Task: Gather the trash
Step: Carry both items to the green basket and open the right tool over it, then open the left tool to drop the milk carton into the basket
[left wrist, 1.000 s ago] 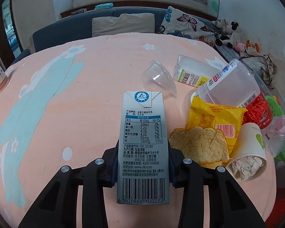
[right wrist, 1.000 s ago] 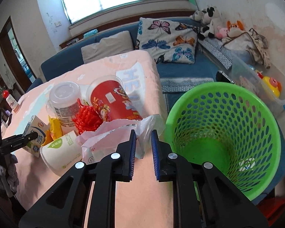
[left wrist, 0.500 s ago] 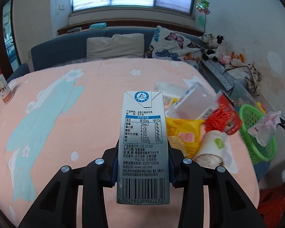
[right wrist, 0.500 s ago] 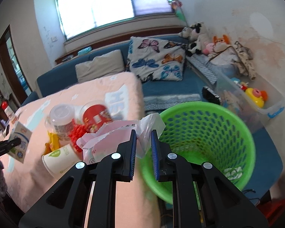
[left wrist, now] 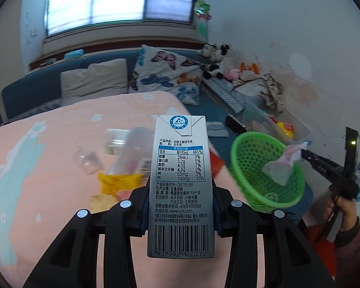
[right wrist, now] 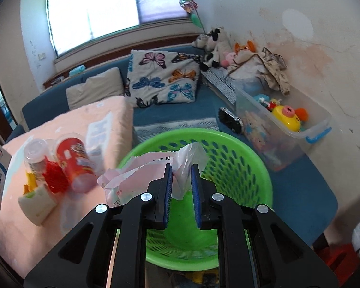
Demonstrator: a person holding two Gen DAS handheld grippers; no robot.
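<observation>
My left gripper [left wrist: 180,192] is shut on a grey milk carton [left wrist: 181,182] and holds it up above the pink table [left wrist: 48,144]. My right gripper [right wrist: 182,170] is shut on a pink-and-clear plastic wrapper [right wrist: 153,168] and holds it over the mouth of the green basket [right wrist: 237,168]. The basket [left wrist: 254,163] and the wrapper [left wrist: 283,165] also show at the right in the left wrist view. Trash on the table: red cup [right wrist: 72,158], clear jar [right wrist: 36,153], white paper cup [right wrist: 38,201], yellow packet [left wrist: 117,182].
A clear storage box of toys [right wrist: 283,129] stands right of the basket on the blue mat. A blue sofa with a butterfly cushion [right wrist: 163,76] lies behind. The table edge is just left of the basket.
Both grippers have risen and swung right. The right gripper carried the wrapper from the table edge to over the basket. The left lifted the carton off the table.
</observation>
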